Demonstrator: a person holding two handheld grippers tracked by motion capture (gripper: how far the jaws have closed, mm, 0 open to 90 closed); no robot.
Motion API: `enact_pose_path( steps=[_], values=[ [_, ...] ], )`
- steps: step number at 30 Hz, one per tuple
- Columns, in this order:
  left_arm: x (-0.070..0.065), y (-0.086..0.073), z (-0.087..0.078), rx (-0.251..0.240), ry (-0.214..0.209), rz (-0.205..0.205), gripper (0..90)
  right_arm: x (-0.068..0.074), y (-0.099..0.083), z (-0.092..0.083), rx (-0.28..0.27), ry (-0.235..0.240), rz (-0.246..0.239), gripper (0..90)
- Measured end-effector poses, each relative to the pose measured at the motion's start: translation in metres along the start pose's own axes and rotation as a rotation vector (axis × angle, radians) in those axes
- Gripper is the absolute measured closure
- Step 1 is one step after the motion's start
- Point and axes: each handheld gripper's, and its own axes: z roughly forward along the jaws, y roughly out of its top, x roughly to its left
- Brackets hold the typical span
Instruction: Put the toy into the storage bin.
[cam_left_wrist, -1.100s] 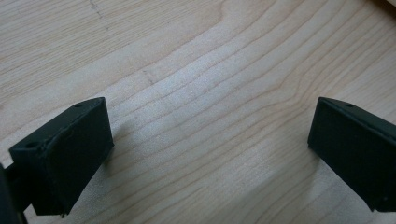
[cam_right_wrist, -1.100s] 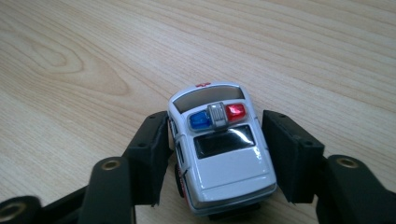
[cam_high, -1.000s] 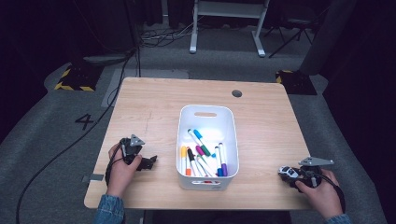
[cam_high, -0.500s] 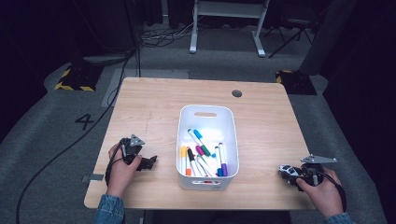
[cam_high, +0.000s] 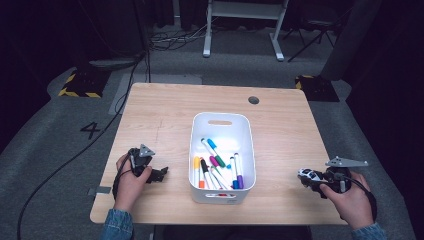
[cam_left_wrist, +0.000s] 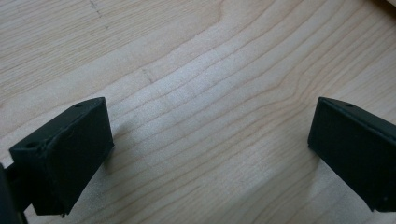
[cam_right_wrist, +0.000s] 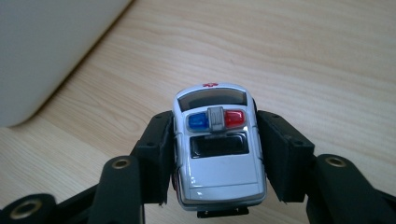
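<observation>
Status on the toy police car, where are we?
Done: the right hand-held gripper is shut on the toy police car, right of the white bin of markers. In hand: the car, clamped by its sides. Left: placing it somewhere; the left hand-held gripper is open over bare table.

We are in what looks like a lab or recording studio rather than a home. Our light wooden table stands alone on grey carpet, with dark surroundings on every side. Black cables trail across the floor, yellow-and-black hazard tape marks a floor fixture, and a number 4 is marked on the carpet. A white metal stand rises behind the table.
</observation>
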Motion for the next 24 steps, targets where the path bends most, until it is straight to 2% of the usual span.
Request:
enact_pose_path(
  steps=[8,14,24],
  values=[
    [-0.001,-0.002,-0.002,0.008,-0.011,0.001,0.1,0.016,0.026,-0.016,-0.032,0.029,-0.04,48.8],
    [-0.001,-0.002,-0.002,0.001,-0.004,-0.001,0.0,0.027,0.041,-0.026,-0.054,0.047,-0.066,48.8],
    [-0.001,-0.002,-0.002,0.002,-0.004,-0.001,0.0,0.047,0.067,-0.03,-0.072,0.085,-0.136,48.8]
  ],
)
